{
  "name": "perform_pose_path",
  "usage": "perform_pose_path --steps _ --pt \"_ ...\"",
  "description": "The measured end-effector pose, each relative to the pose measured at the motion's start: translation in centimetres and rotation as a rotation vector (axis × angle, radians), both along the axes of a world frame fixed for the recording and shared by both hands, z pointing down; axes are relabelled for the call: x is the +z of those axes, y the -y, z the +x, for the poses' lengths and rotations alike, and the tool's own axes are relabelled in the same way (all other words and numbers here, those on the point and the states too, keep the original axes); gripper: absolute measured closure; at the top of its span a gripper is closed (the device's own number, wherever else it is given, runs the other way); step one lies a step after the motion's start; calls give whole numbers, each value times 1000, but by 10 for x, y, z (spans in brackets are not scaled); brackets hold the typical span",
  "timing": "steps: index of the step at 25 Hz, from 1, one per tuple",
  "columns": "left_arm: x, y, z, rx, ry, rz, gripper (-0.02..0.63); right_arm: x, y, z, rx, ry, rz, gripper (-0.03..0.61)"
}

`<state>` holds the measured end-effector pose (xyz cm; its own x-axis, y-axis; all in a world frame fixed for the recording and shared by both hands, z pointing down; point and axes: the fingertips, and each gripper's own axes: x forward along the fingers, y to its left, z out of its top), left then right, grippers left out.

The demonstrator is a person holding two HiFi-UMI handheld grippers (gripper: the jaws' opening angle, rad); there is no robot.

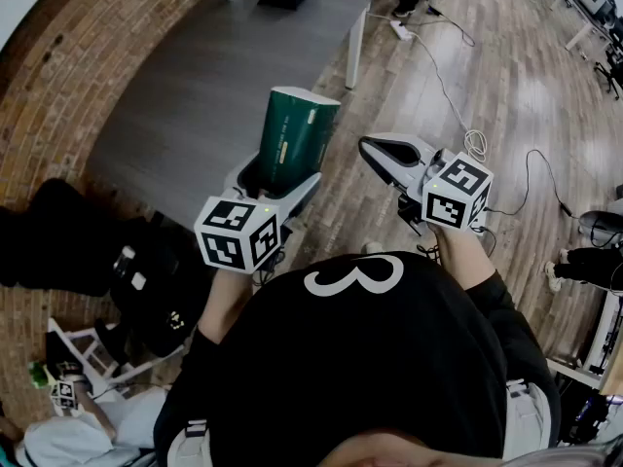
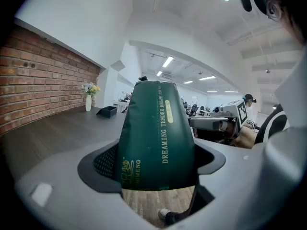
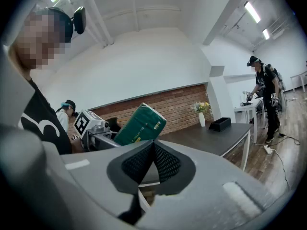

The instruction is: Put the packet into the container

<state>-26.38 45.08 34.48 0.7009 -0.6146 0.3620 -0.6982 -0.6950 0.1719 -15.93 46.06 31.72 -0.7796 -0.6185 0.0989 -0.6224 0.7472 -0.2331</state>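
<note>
One green packet (image 1: pixel 297 134) clamped in the left gripper (image 1: pixel 277 178) (right gripper (image 1: pixel 370 149) closed, empty)

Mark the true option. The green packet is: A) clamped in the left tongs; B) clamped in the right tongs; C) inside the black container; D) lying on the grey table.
A: the left tongs have the green packet standing between their pads and gripped, while the right tongs are closed on nothing.
</note>
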Motion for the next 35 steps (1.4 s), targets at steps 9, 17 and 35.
perform_pose_path --steps 9,17,35 --pt "1 3 -11 17 -14 -5 160 3 0 -13 3 1 -21 578" --pt "9 12 -8 29 -38 -24 160 12 9 -6 47 26 -56 577" --pt "31 128 83 22 -2 -83 160 36 136 97 85 70 -79 577"
